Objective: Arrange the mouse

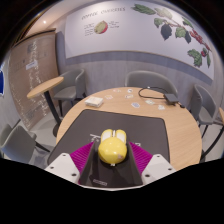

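Mouse [112, 148]: underside and rear hidden between gripper [112, 158] fingers; small objects [150, 99] on far table [170, 112] too small to identify.

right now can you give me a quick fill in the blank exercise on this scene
1. The mouse between the fingers is ____ in colour.
2. The mouse sits on a dark ____ that covers the near part of the table.
3. The table top is made of ____.
4. Both pads touch the mouse, so the gripper is ____ on it.

Missing words: yellow; mat; wood; shut
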Motion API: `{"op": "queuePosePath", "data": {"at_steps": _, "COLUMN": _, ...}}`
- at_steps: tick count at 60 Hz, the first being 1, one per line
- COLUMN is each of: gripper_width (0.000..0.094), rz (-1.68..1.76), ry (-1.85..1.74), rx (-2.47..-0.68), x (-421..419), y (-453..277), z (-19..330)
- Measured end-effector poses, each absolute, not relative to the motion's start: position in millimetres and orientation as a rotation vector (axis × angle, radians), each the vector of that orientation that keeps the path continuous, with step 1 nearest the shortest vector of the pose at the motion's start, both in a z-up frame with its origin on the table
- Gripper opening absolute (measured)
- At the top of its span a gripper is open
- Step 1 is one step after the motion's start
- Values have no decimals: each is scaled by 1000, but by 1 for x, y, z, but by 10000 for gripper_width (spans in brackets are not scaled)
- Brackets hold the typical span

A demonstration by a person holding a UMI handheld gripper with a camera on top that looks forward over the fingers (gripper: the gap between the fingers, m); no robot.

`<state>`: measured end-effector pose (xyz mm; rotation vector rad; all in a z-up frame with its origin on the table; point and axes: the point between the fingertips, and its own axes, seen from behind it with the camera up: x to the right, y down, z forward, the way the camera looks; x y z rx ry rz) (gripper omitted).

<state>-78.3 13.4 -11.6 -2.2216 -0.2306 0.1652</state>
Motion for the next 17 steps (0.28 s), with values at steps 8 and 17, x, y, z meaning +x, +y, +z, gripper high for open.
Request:
{"op": "queuePosePath", "data": {"at_steps": 8, "gripper_width": 862, "rz": 277, "ry": -338, "rx": -2202, "x": -69, "y": -17, "z": 9}}
{"op": "queuePosePath", "data": {"at_steps": 17, "gripper_width": 861, "rz": 255, "ry": -373, "rx": -2213, "x": -13, "y": -60, "z": 16}}
